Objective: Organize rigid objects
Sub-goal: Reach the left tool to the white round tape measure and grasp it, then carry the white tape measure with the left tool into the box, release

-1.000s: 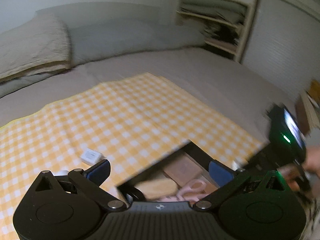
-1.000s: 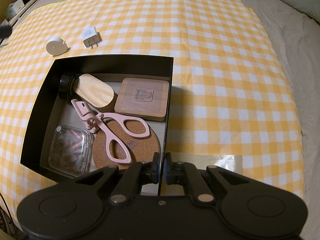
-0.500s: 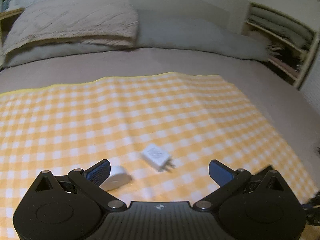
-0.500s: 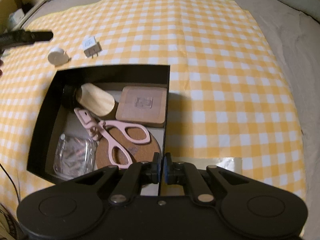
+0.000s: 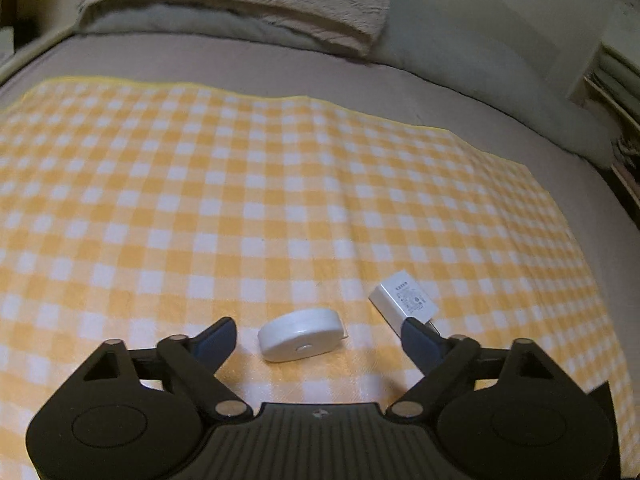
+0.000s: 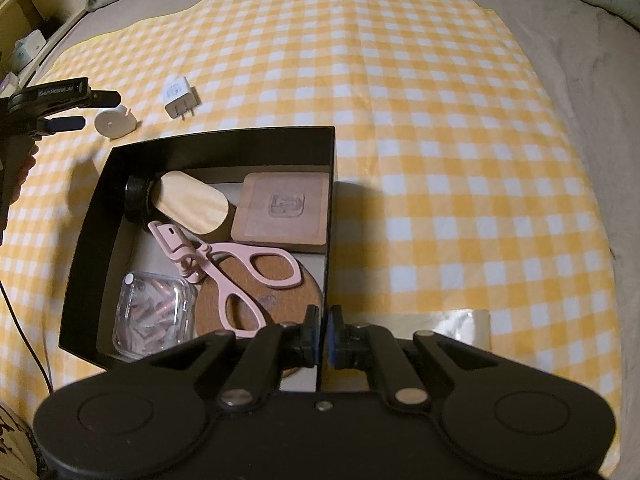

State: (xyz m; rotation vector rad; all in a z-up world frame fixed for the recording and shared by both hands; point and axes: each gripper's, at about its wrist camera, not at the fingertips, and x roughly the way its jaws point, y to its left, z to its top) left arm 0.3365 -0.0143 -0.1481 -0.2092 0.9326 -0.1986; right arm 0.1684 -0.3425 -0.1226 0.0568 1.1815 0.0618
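Black left gripper (image 5: 316, 340); blue-padded jaws; silver screws; ribbed body.

Smooth white plastic disc (image 5: 301, 334) and matt plastic charger (image 5: 405, 301) lie on checked cloth (image 5: 256, 200); lower left, the matt black box (image 6: 224, 142) holds a wooden coaster (image 6: 282, 212) and rough cork mat (image 6: 280, 300).

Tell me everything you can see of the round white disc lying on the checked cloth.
The round white disc is a flat puck that looks like matte plastic, with a small button-like dot at the centre of its face and a tiny tab sticking out of its rim. It lies flat on the yellow checked cloth, outside the black box, beside the white charger plug without touching it. It sits between the closing jaws of the left gripper, whose pads do not touch it yet.
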